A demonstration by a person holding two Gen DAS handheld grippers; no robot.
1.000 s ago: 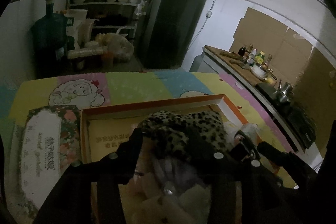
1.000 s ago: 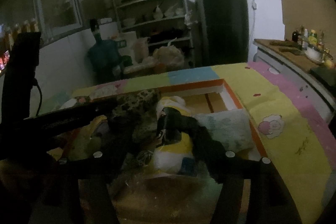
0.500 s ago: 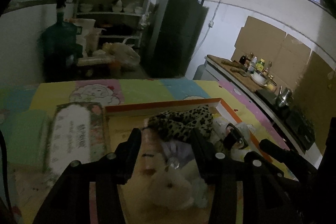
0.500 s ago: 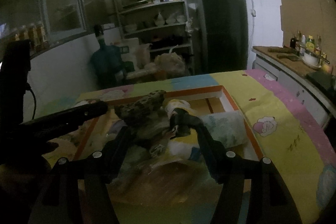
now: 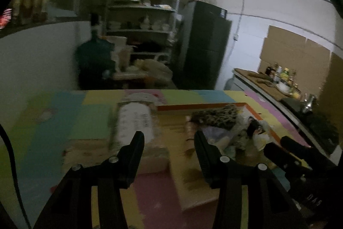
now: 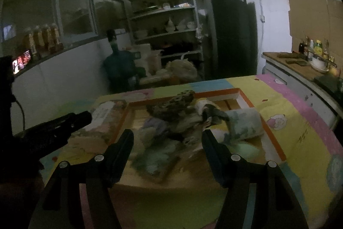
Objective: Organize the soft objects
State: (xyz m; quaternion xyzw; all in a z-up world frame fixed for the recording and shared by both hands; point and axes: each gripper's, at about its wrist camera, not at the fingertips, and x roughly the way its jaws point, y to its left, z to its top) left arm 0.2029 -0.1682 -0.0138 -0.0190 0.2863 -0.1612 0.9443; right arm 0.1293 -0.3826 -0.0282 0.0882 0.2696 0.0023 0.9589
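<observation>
Soft things fill an orange-rimmed box [image 6: 244, 98] that lies on a table covered with a pastel cloth [image 6: 300, 121] of yellow, pink, green and blue patches. In the right wrist view a leopard-print piece [image 6: 171, 104] sits on top of the heap, toward the far side of the box. Below it lie a lilac plush lump [image 6: 154, 125] and a pale green one [image 6: 156, 156], nearer the camera. To the right a rolled pale towel [image 6: 244, 123] with a faint print leans against the box's right wall. Something white and dark sits between the leopard-print piece and the towel; blur hides what it is.

Beside the box on its left lies a flat lid [image 5: 135, 123] with a white oval label and a flowered border, resting on the cloth and touching the box's edge.

Left gripper [image 5: 169, 141] hovers above the table, its jaws apart with nothing between them; through the gap show the lid's near corner and the box's left part. Right gripper [image 6: 167, 138] also has its jaws spread and grasps nothing; the plush heap lies beyond and below its tips, with no contact visible. Each gripper shows at the edge of the other's view as a dark bar.

Behind the table stand a metal shelf unit [image 6: 167, 14] with dishes, a dark fridge [image 6: 229, 31] and a large green water jug [image 6: 120, 63].
</observation>
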